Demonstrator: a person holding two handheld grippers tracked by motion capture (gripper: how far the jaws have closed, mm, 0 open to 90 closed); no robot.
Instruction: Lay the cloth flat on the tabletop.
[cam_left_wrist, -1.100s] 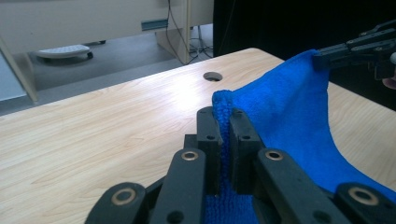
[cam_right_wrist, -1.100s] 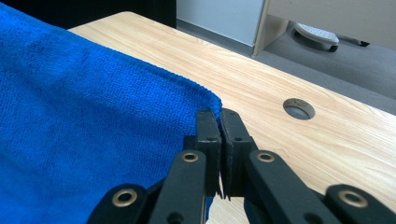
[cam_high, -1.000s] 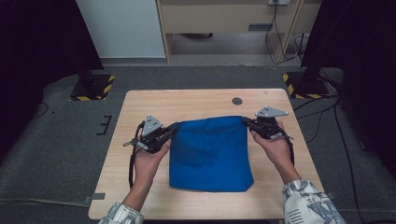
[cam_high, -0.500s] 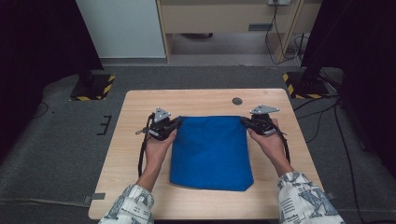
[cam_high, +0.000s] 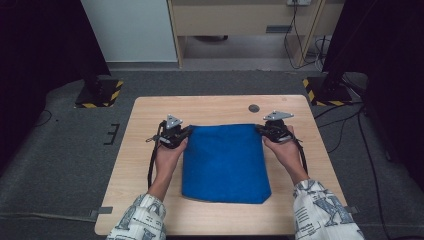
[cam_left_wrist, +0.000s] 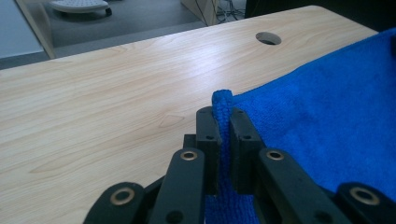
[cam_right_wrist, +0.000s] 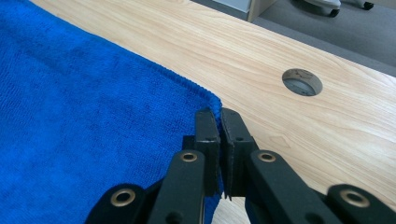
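Note:
A blue towel (cam_high: 224, 162) lies spread on the wooden table (cam_high: 150, 110), folded edge toward the person. My left gripper (cam_high: 186, 132) is at its far left corner and my right gripper (cam_high: 261, 130) at its far right corner, both low over the tabletop. In the left gripper view the left gripper (cam_left_wrist: 223, 116) is shut on a pinched fold of the towel (cam_left_wrist: 327, 107), which pokes up between the jaws. In the right gripper view the right gripper (cam_right_wrist: 218, 119) is shut on the corner edge of the towel (cam_right_wrist: 93, 116).
A round cable hole (cam_high: 254, 108) sits in the table just beyond the towel's far edge, nearer the right gripper. Bare wood runs left of the towel and along the far edge. Black stands with yellow-striped feet (cam_high: 100, 95) are on the carpet beyond the table.
Both grippers have sunk toward the table with the towel's far corners, the left one also shifting right and away. The towel's far edge now lies straight and flat.

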